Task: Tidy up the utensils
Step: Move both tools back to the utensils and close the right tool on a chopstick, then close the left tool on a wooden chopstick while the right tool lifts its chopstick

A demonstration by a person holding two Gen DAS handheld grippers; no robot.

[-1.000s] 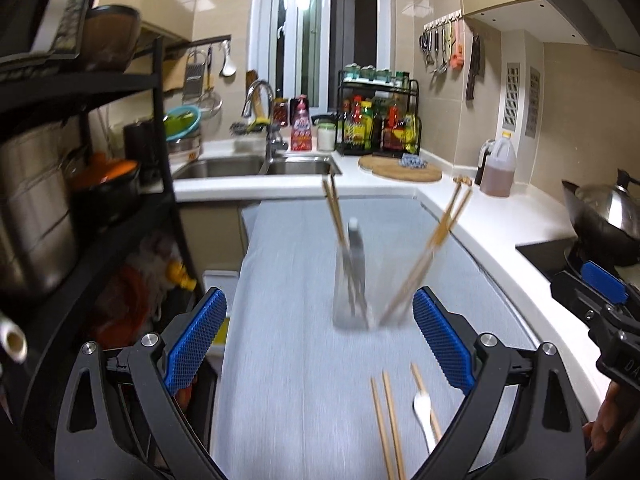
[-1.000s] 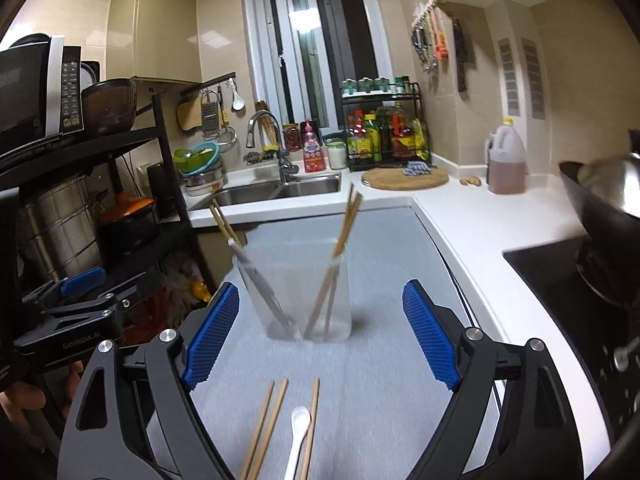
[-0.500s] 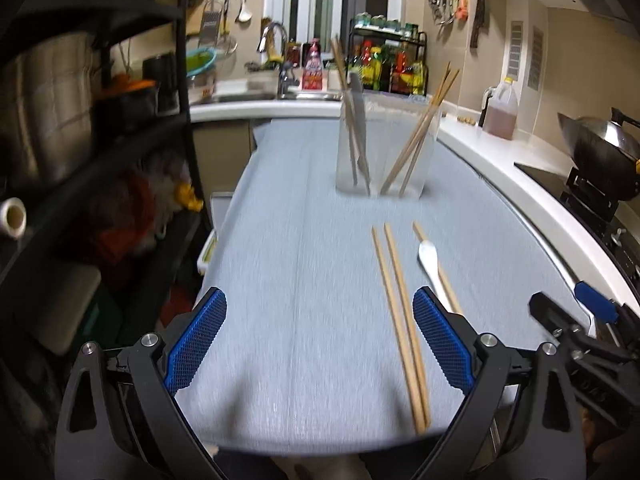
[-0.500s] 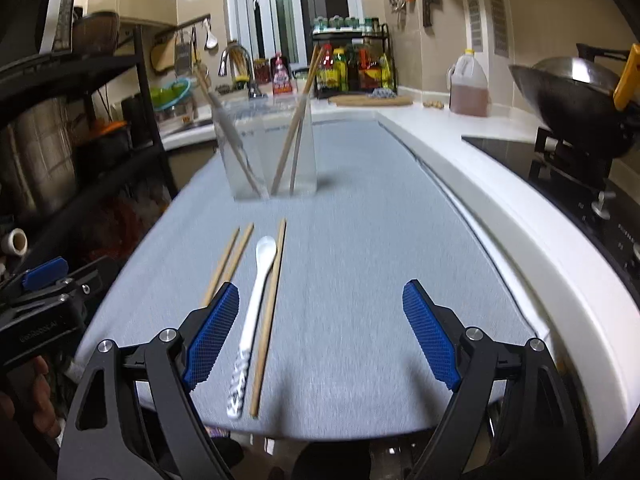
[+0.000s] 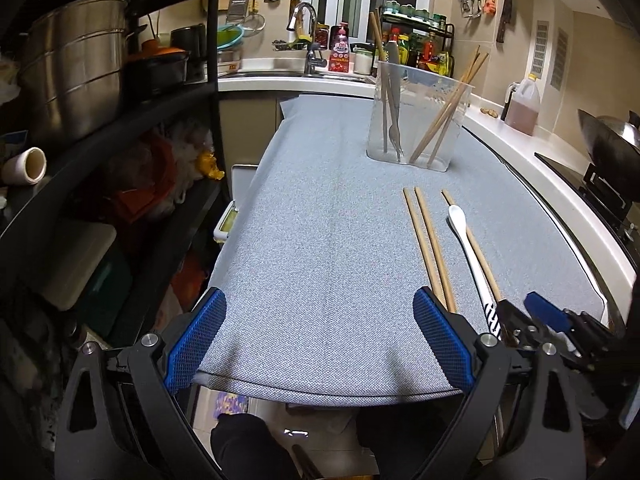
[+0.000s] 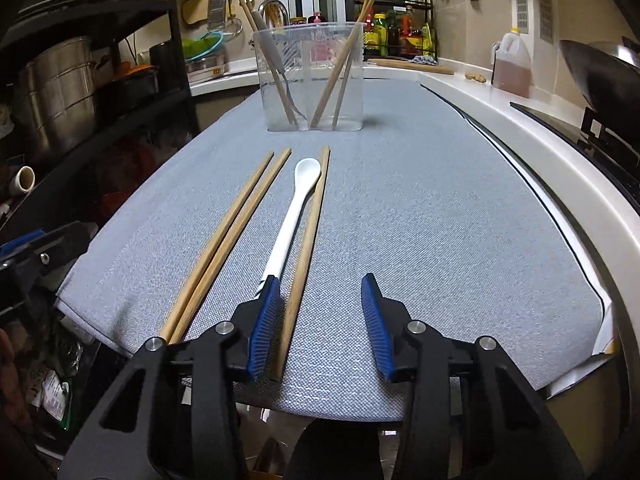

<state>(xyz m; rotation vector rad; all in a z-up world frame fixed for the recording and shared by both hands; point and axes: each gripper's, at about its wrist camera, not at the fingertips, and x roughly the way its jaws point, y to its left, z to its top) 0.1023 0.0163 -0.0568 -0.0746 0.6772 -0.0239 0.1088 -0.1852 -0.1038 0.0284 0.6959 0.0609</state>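
Grey woven cloth covers the counter, and on it lie the loose utensils: a pair of wooden chopsticks side by side on the left, a white spoon just right of them with its bowl pointing away, and a single chopstick beside the spoon on its right. At the far end stands a clear plastic holder with more chopsticks and a fork leaning inside. The right tongs sit low at the near edge, partly closed around nothing solid yet, the single chopstick's near end lying between the blue pads, close against the left one. The left tongs hang wide apart over the near edge, empty, left of the chopstick pair.
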